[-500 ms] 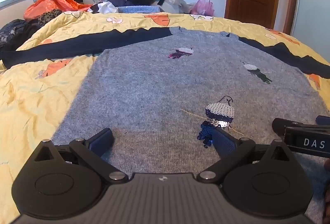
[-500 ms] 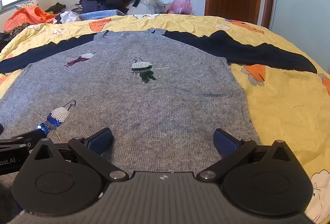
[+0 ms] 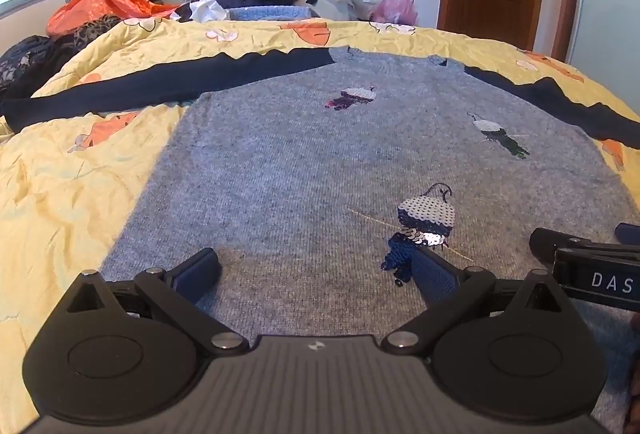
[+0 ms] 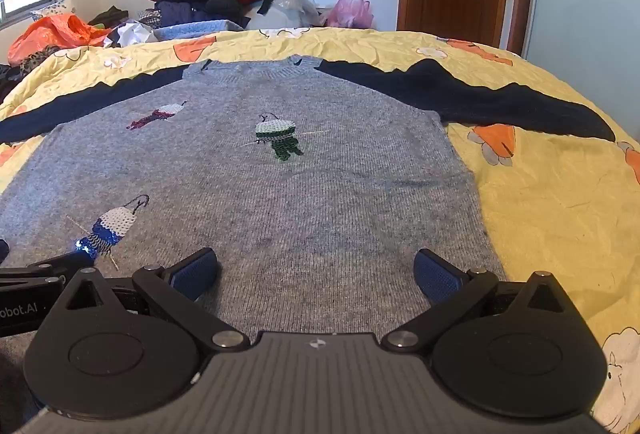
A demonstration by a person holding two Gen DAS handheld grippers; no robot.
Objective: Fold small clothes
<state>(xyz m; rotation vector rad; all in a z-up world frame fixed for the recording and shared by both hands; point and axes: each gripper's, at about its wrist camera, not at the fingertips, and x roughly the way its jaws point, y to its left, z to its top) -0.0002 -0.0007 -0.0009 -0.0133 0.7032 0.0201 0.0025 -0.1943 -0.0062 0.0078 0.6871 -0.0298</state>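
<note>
Grey sweater (image 3: 304,174) flat mid-bed, hem at near edge, navy sleeves spread sideways. Left gripper (image 3: 316,270) and right gripper (image 4: 316,270) jaws released, empty, over hem. Yellow quilt (image 4: 552,202) bare either side.

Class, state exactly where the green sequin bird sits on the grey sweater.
In the right wrist view the green sequin bird lies near the middle of the grey sweater, below the neckline, right of the maroon bird.

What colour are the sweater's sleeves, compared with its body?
The sleeves are dark navy and the sweater body is grey knit, clearest in the right wrist view.
</note>
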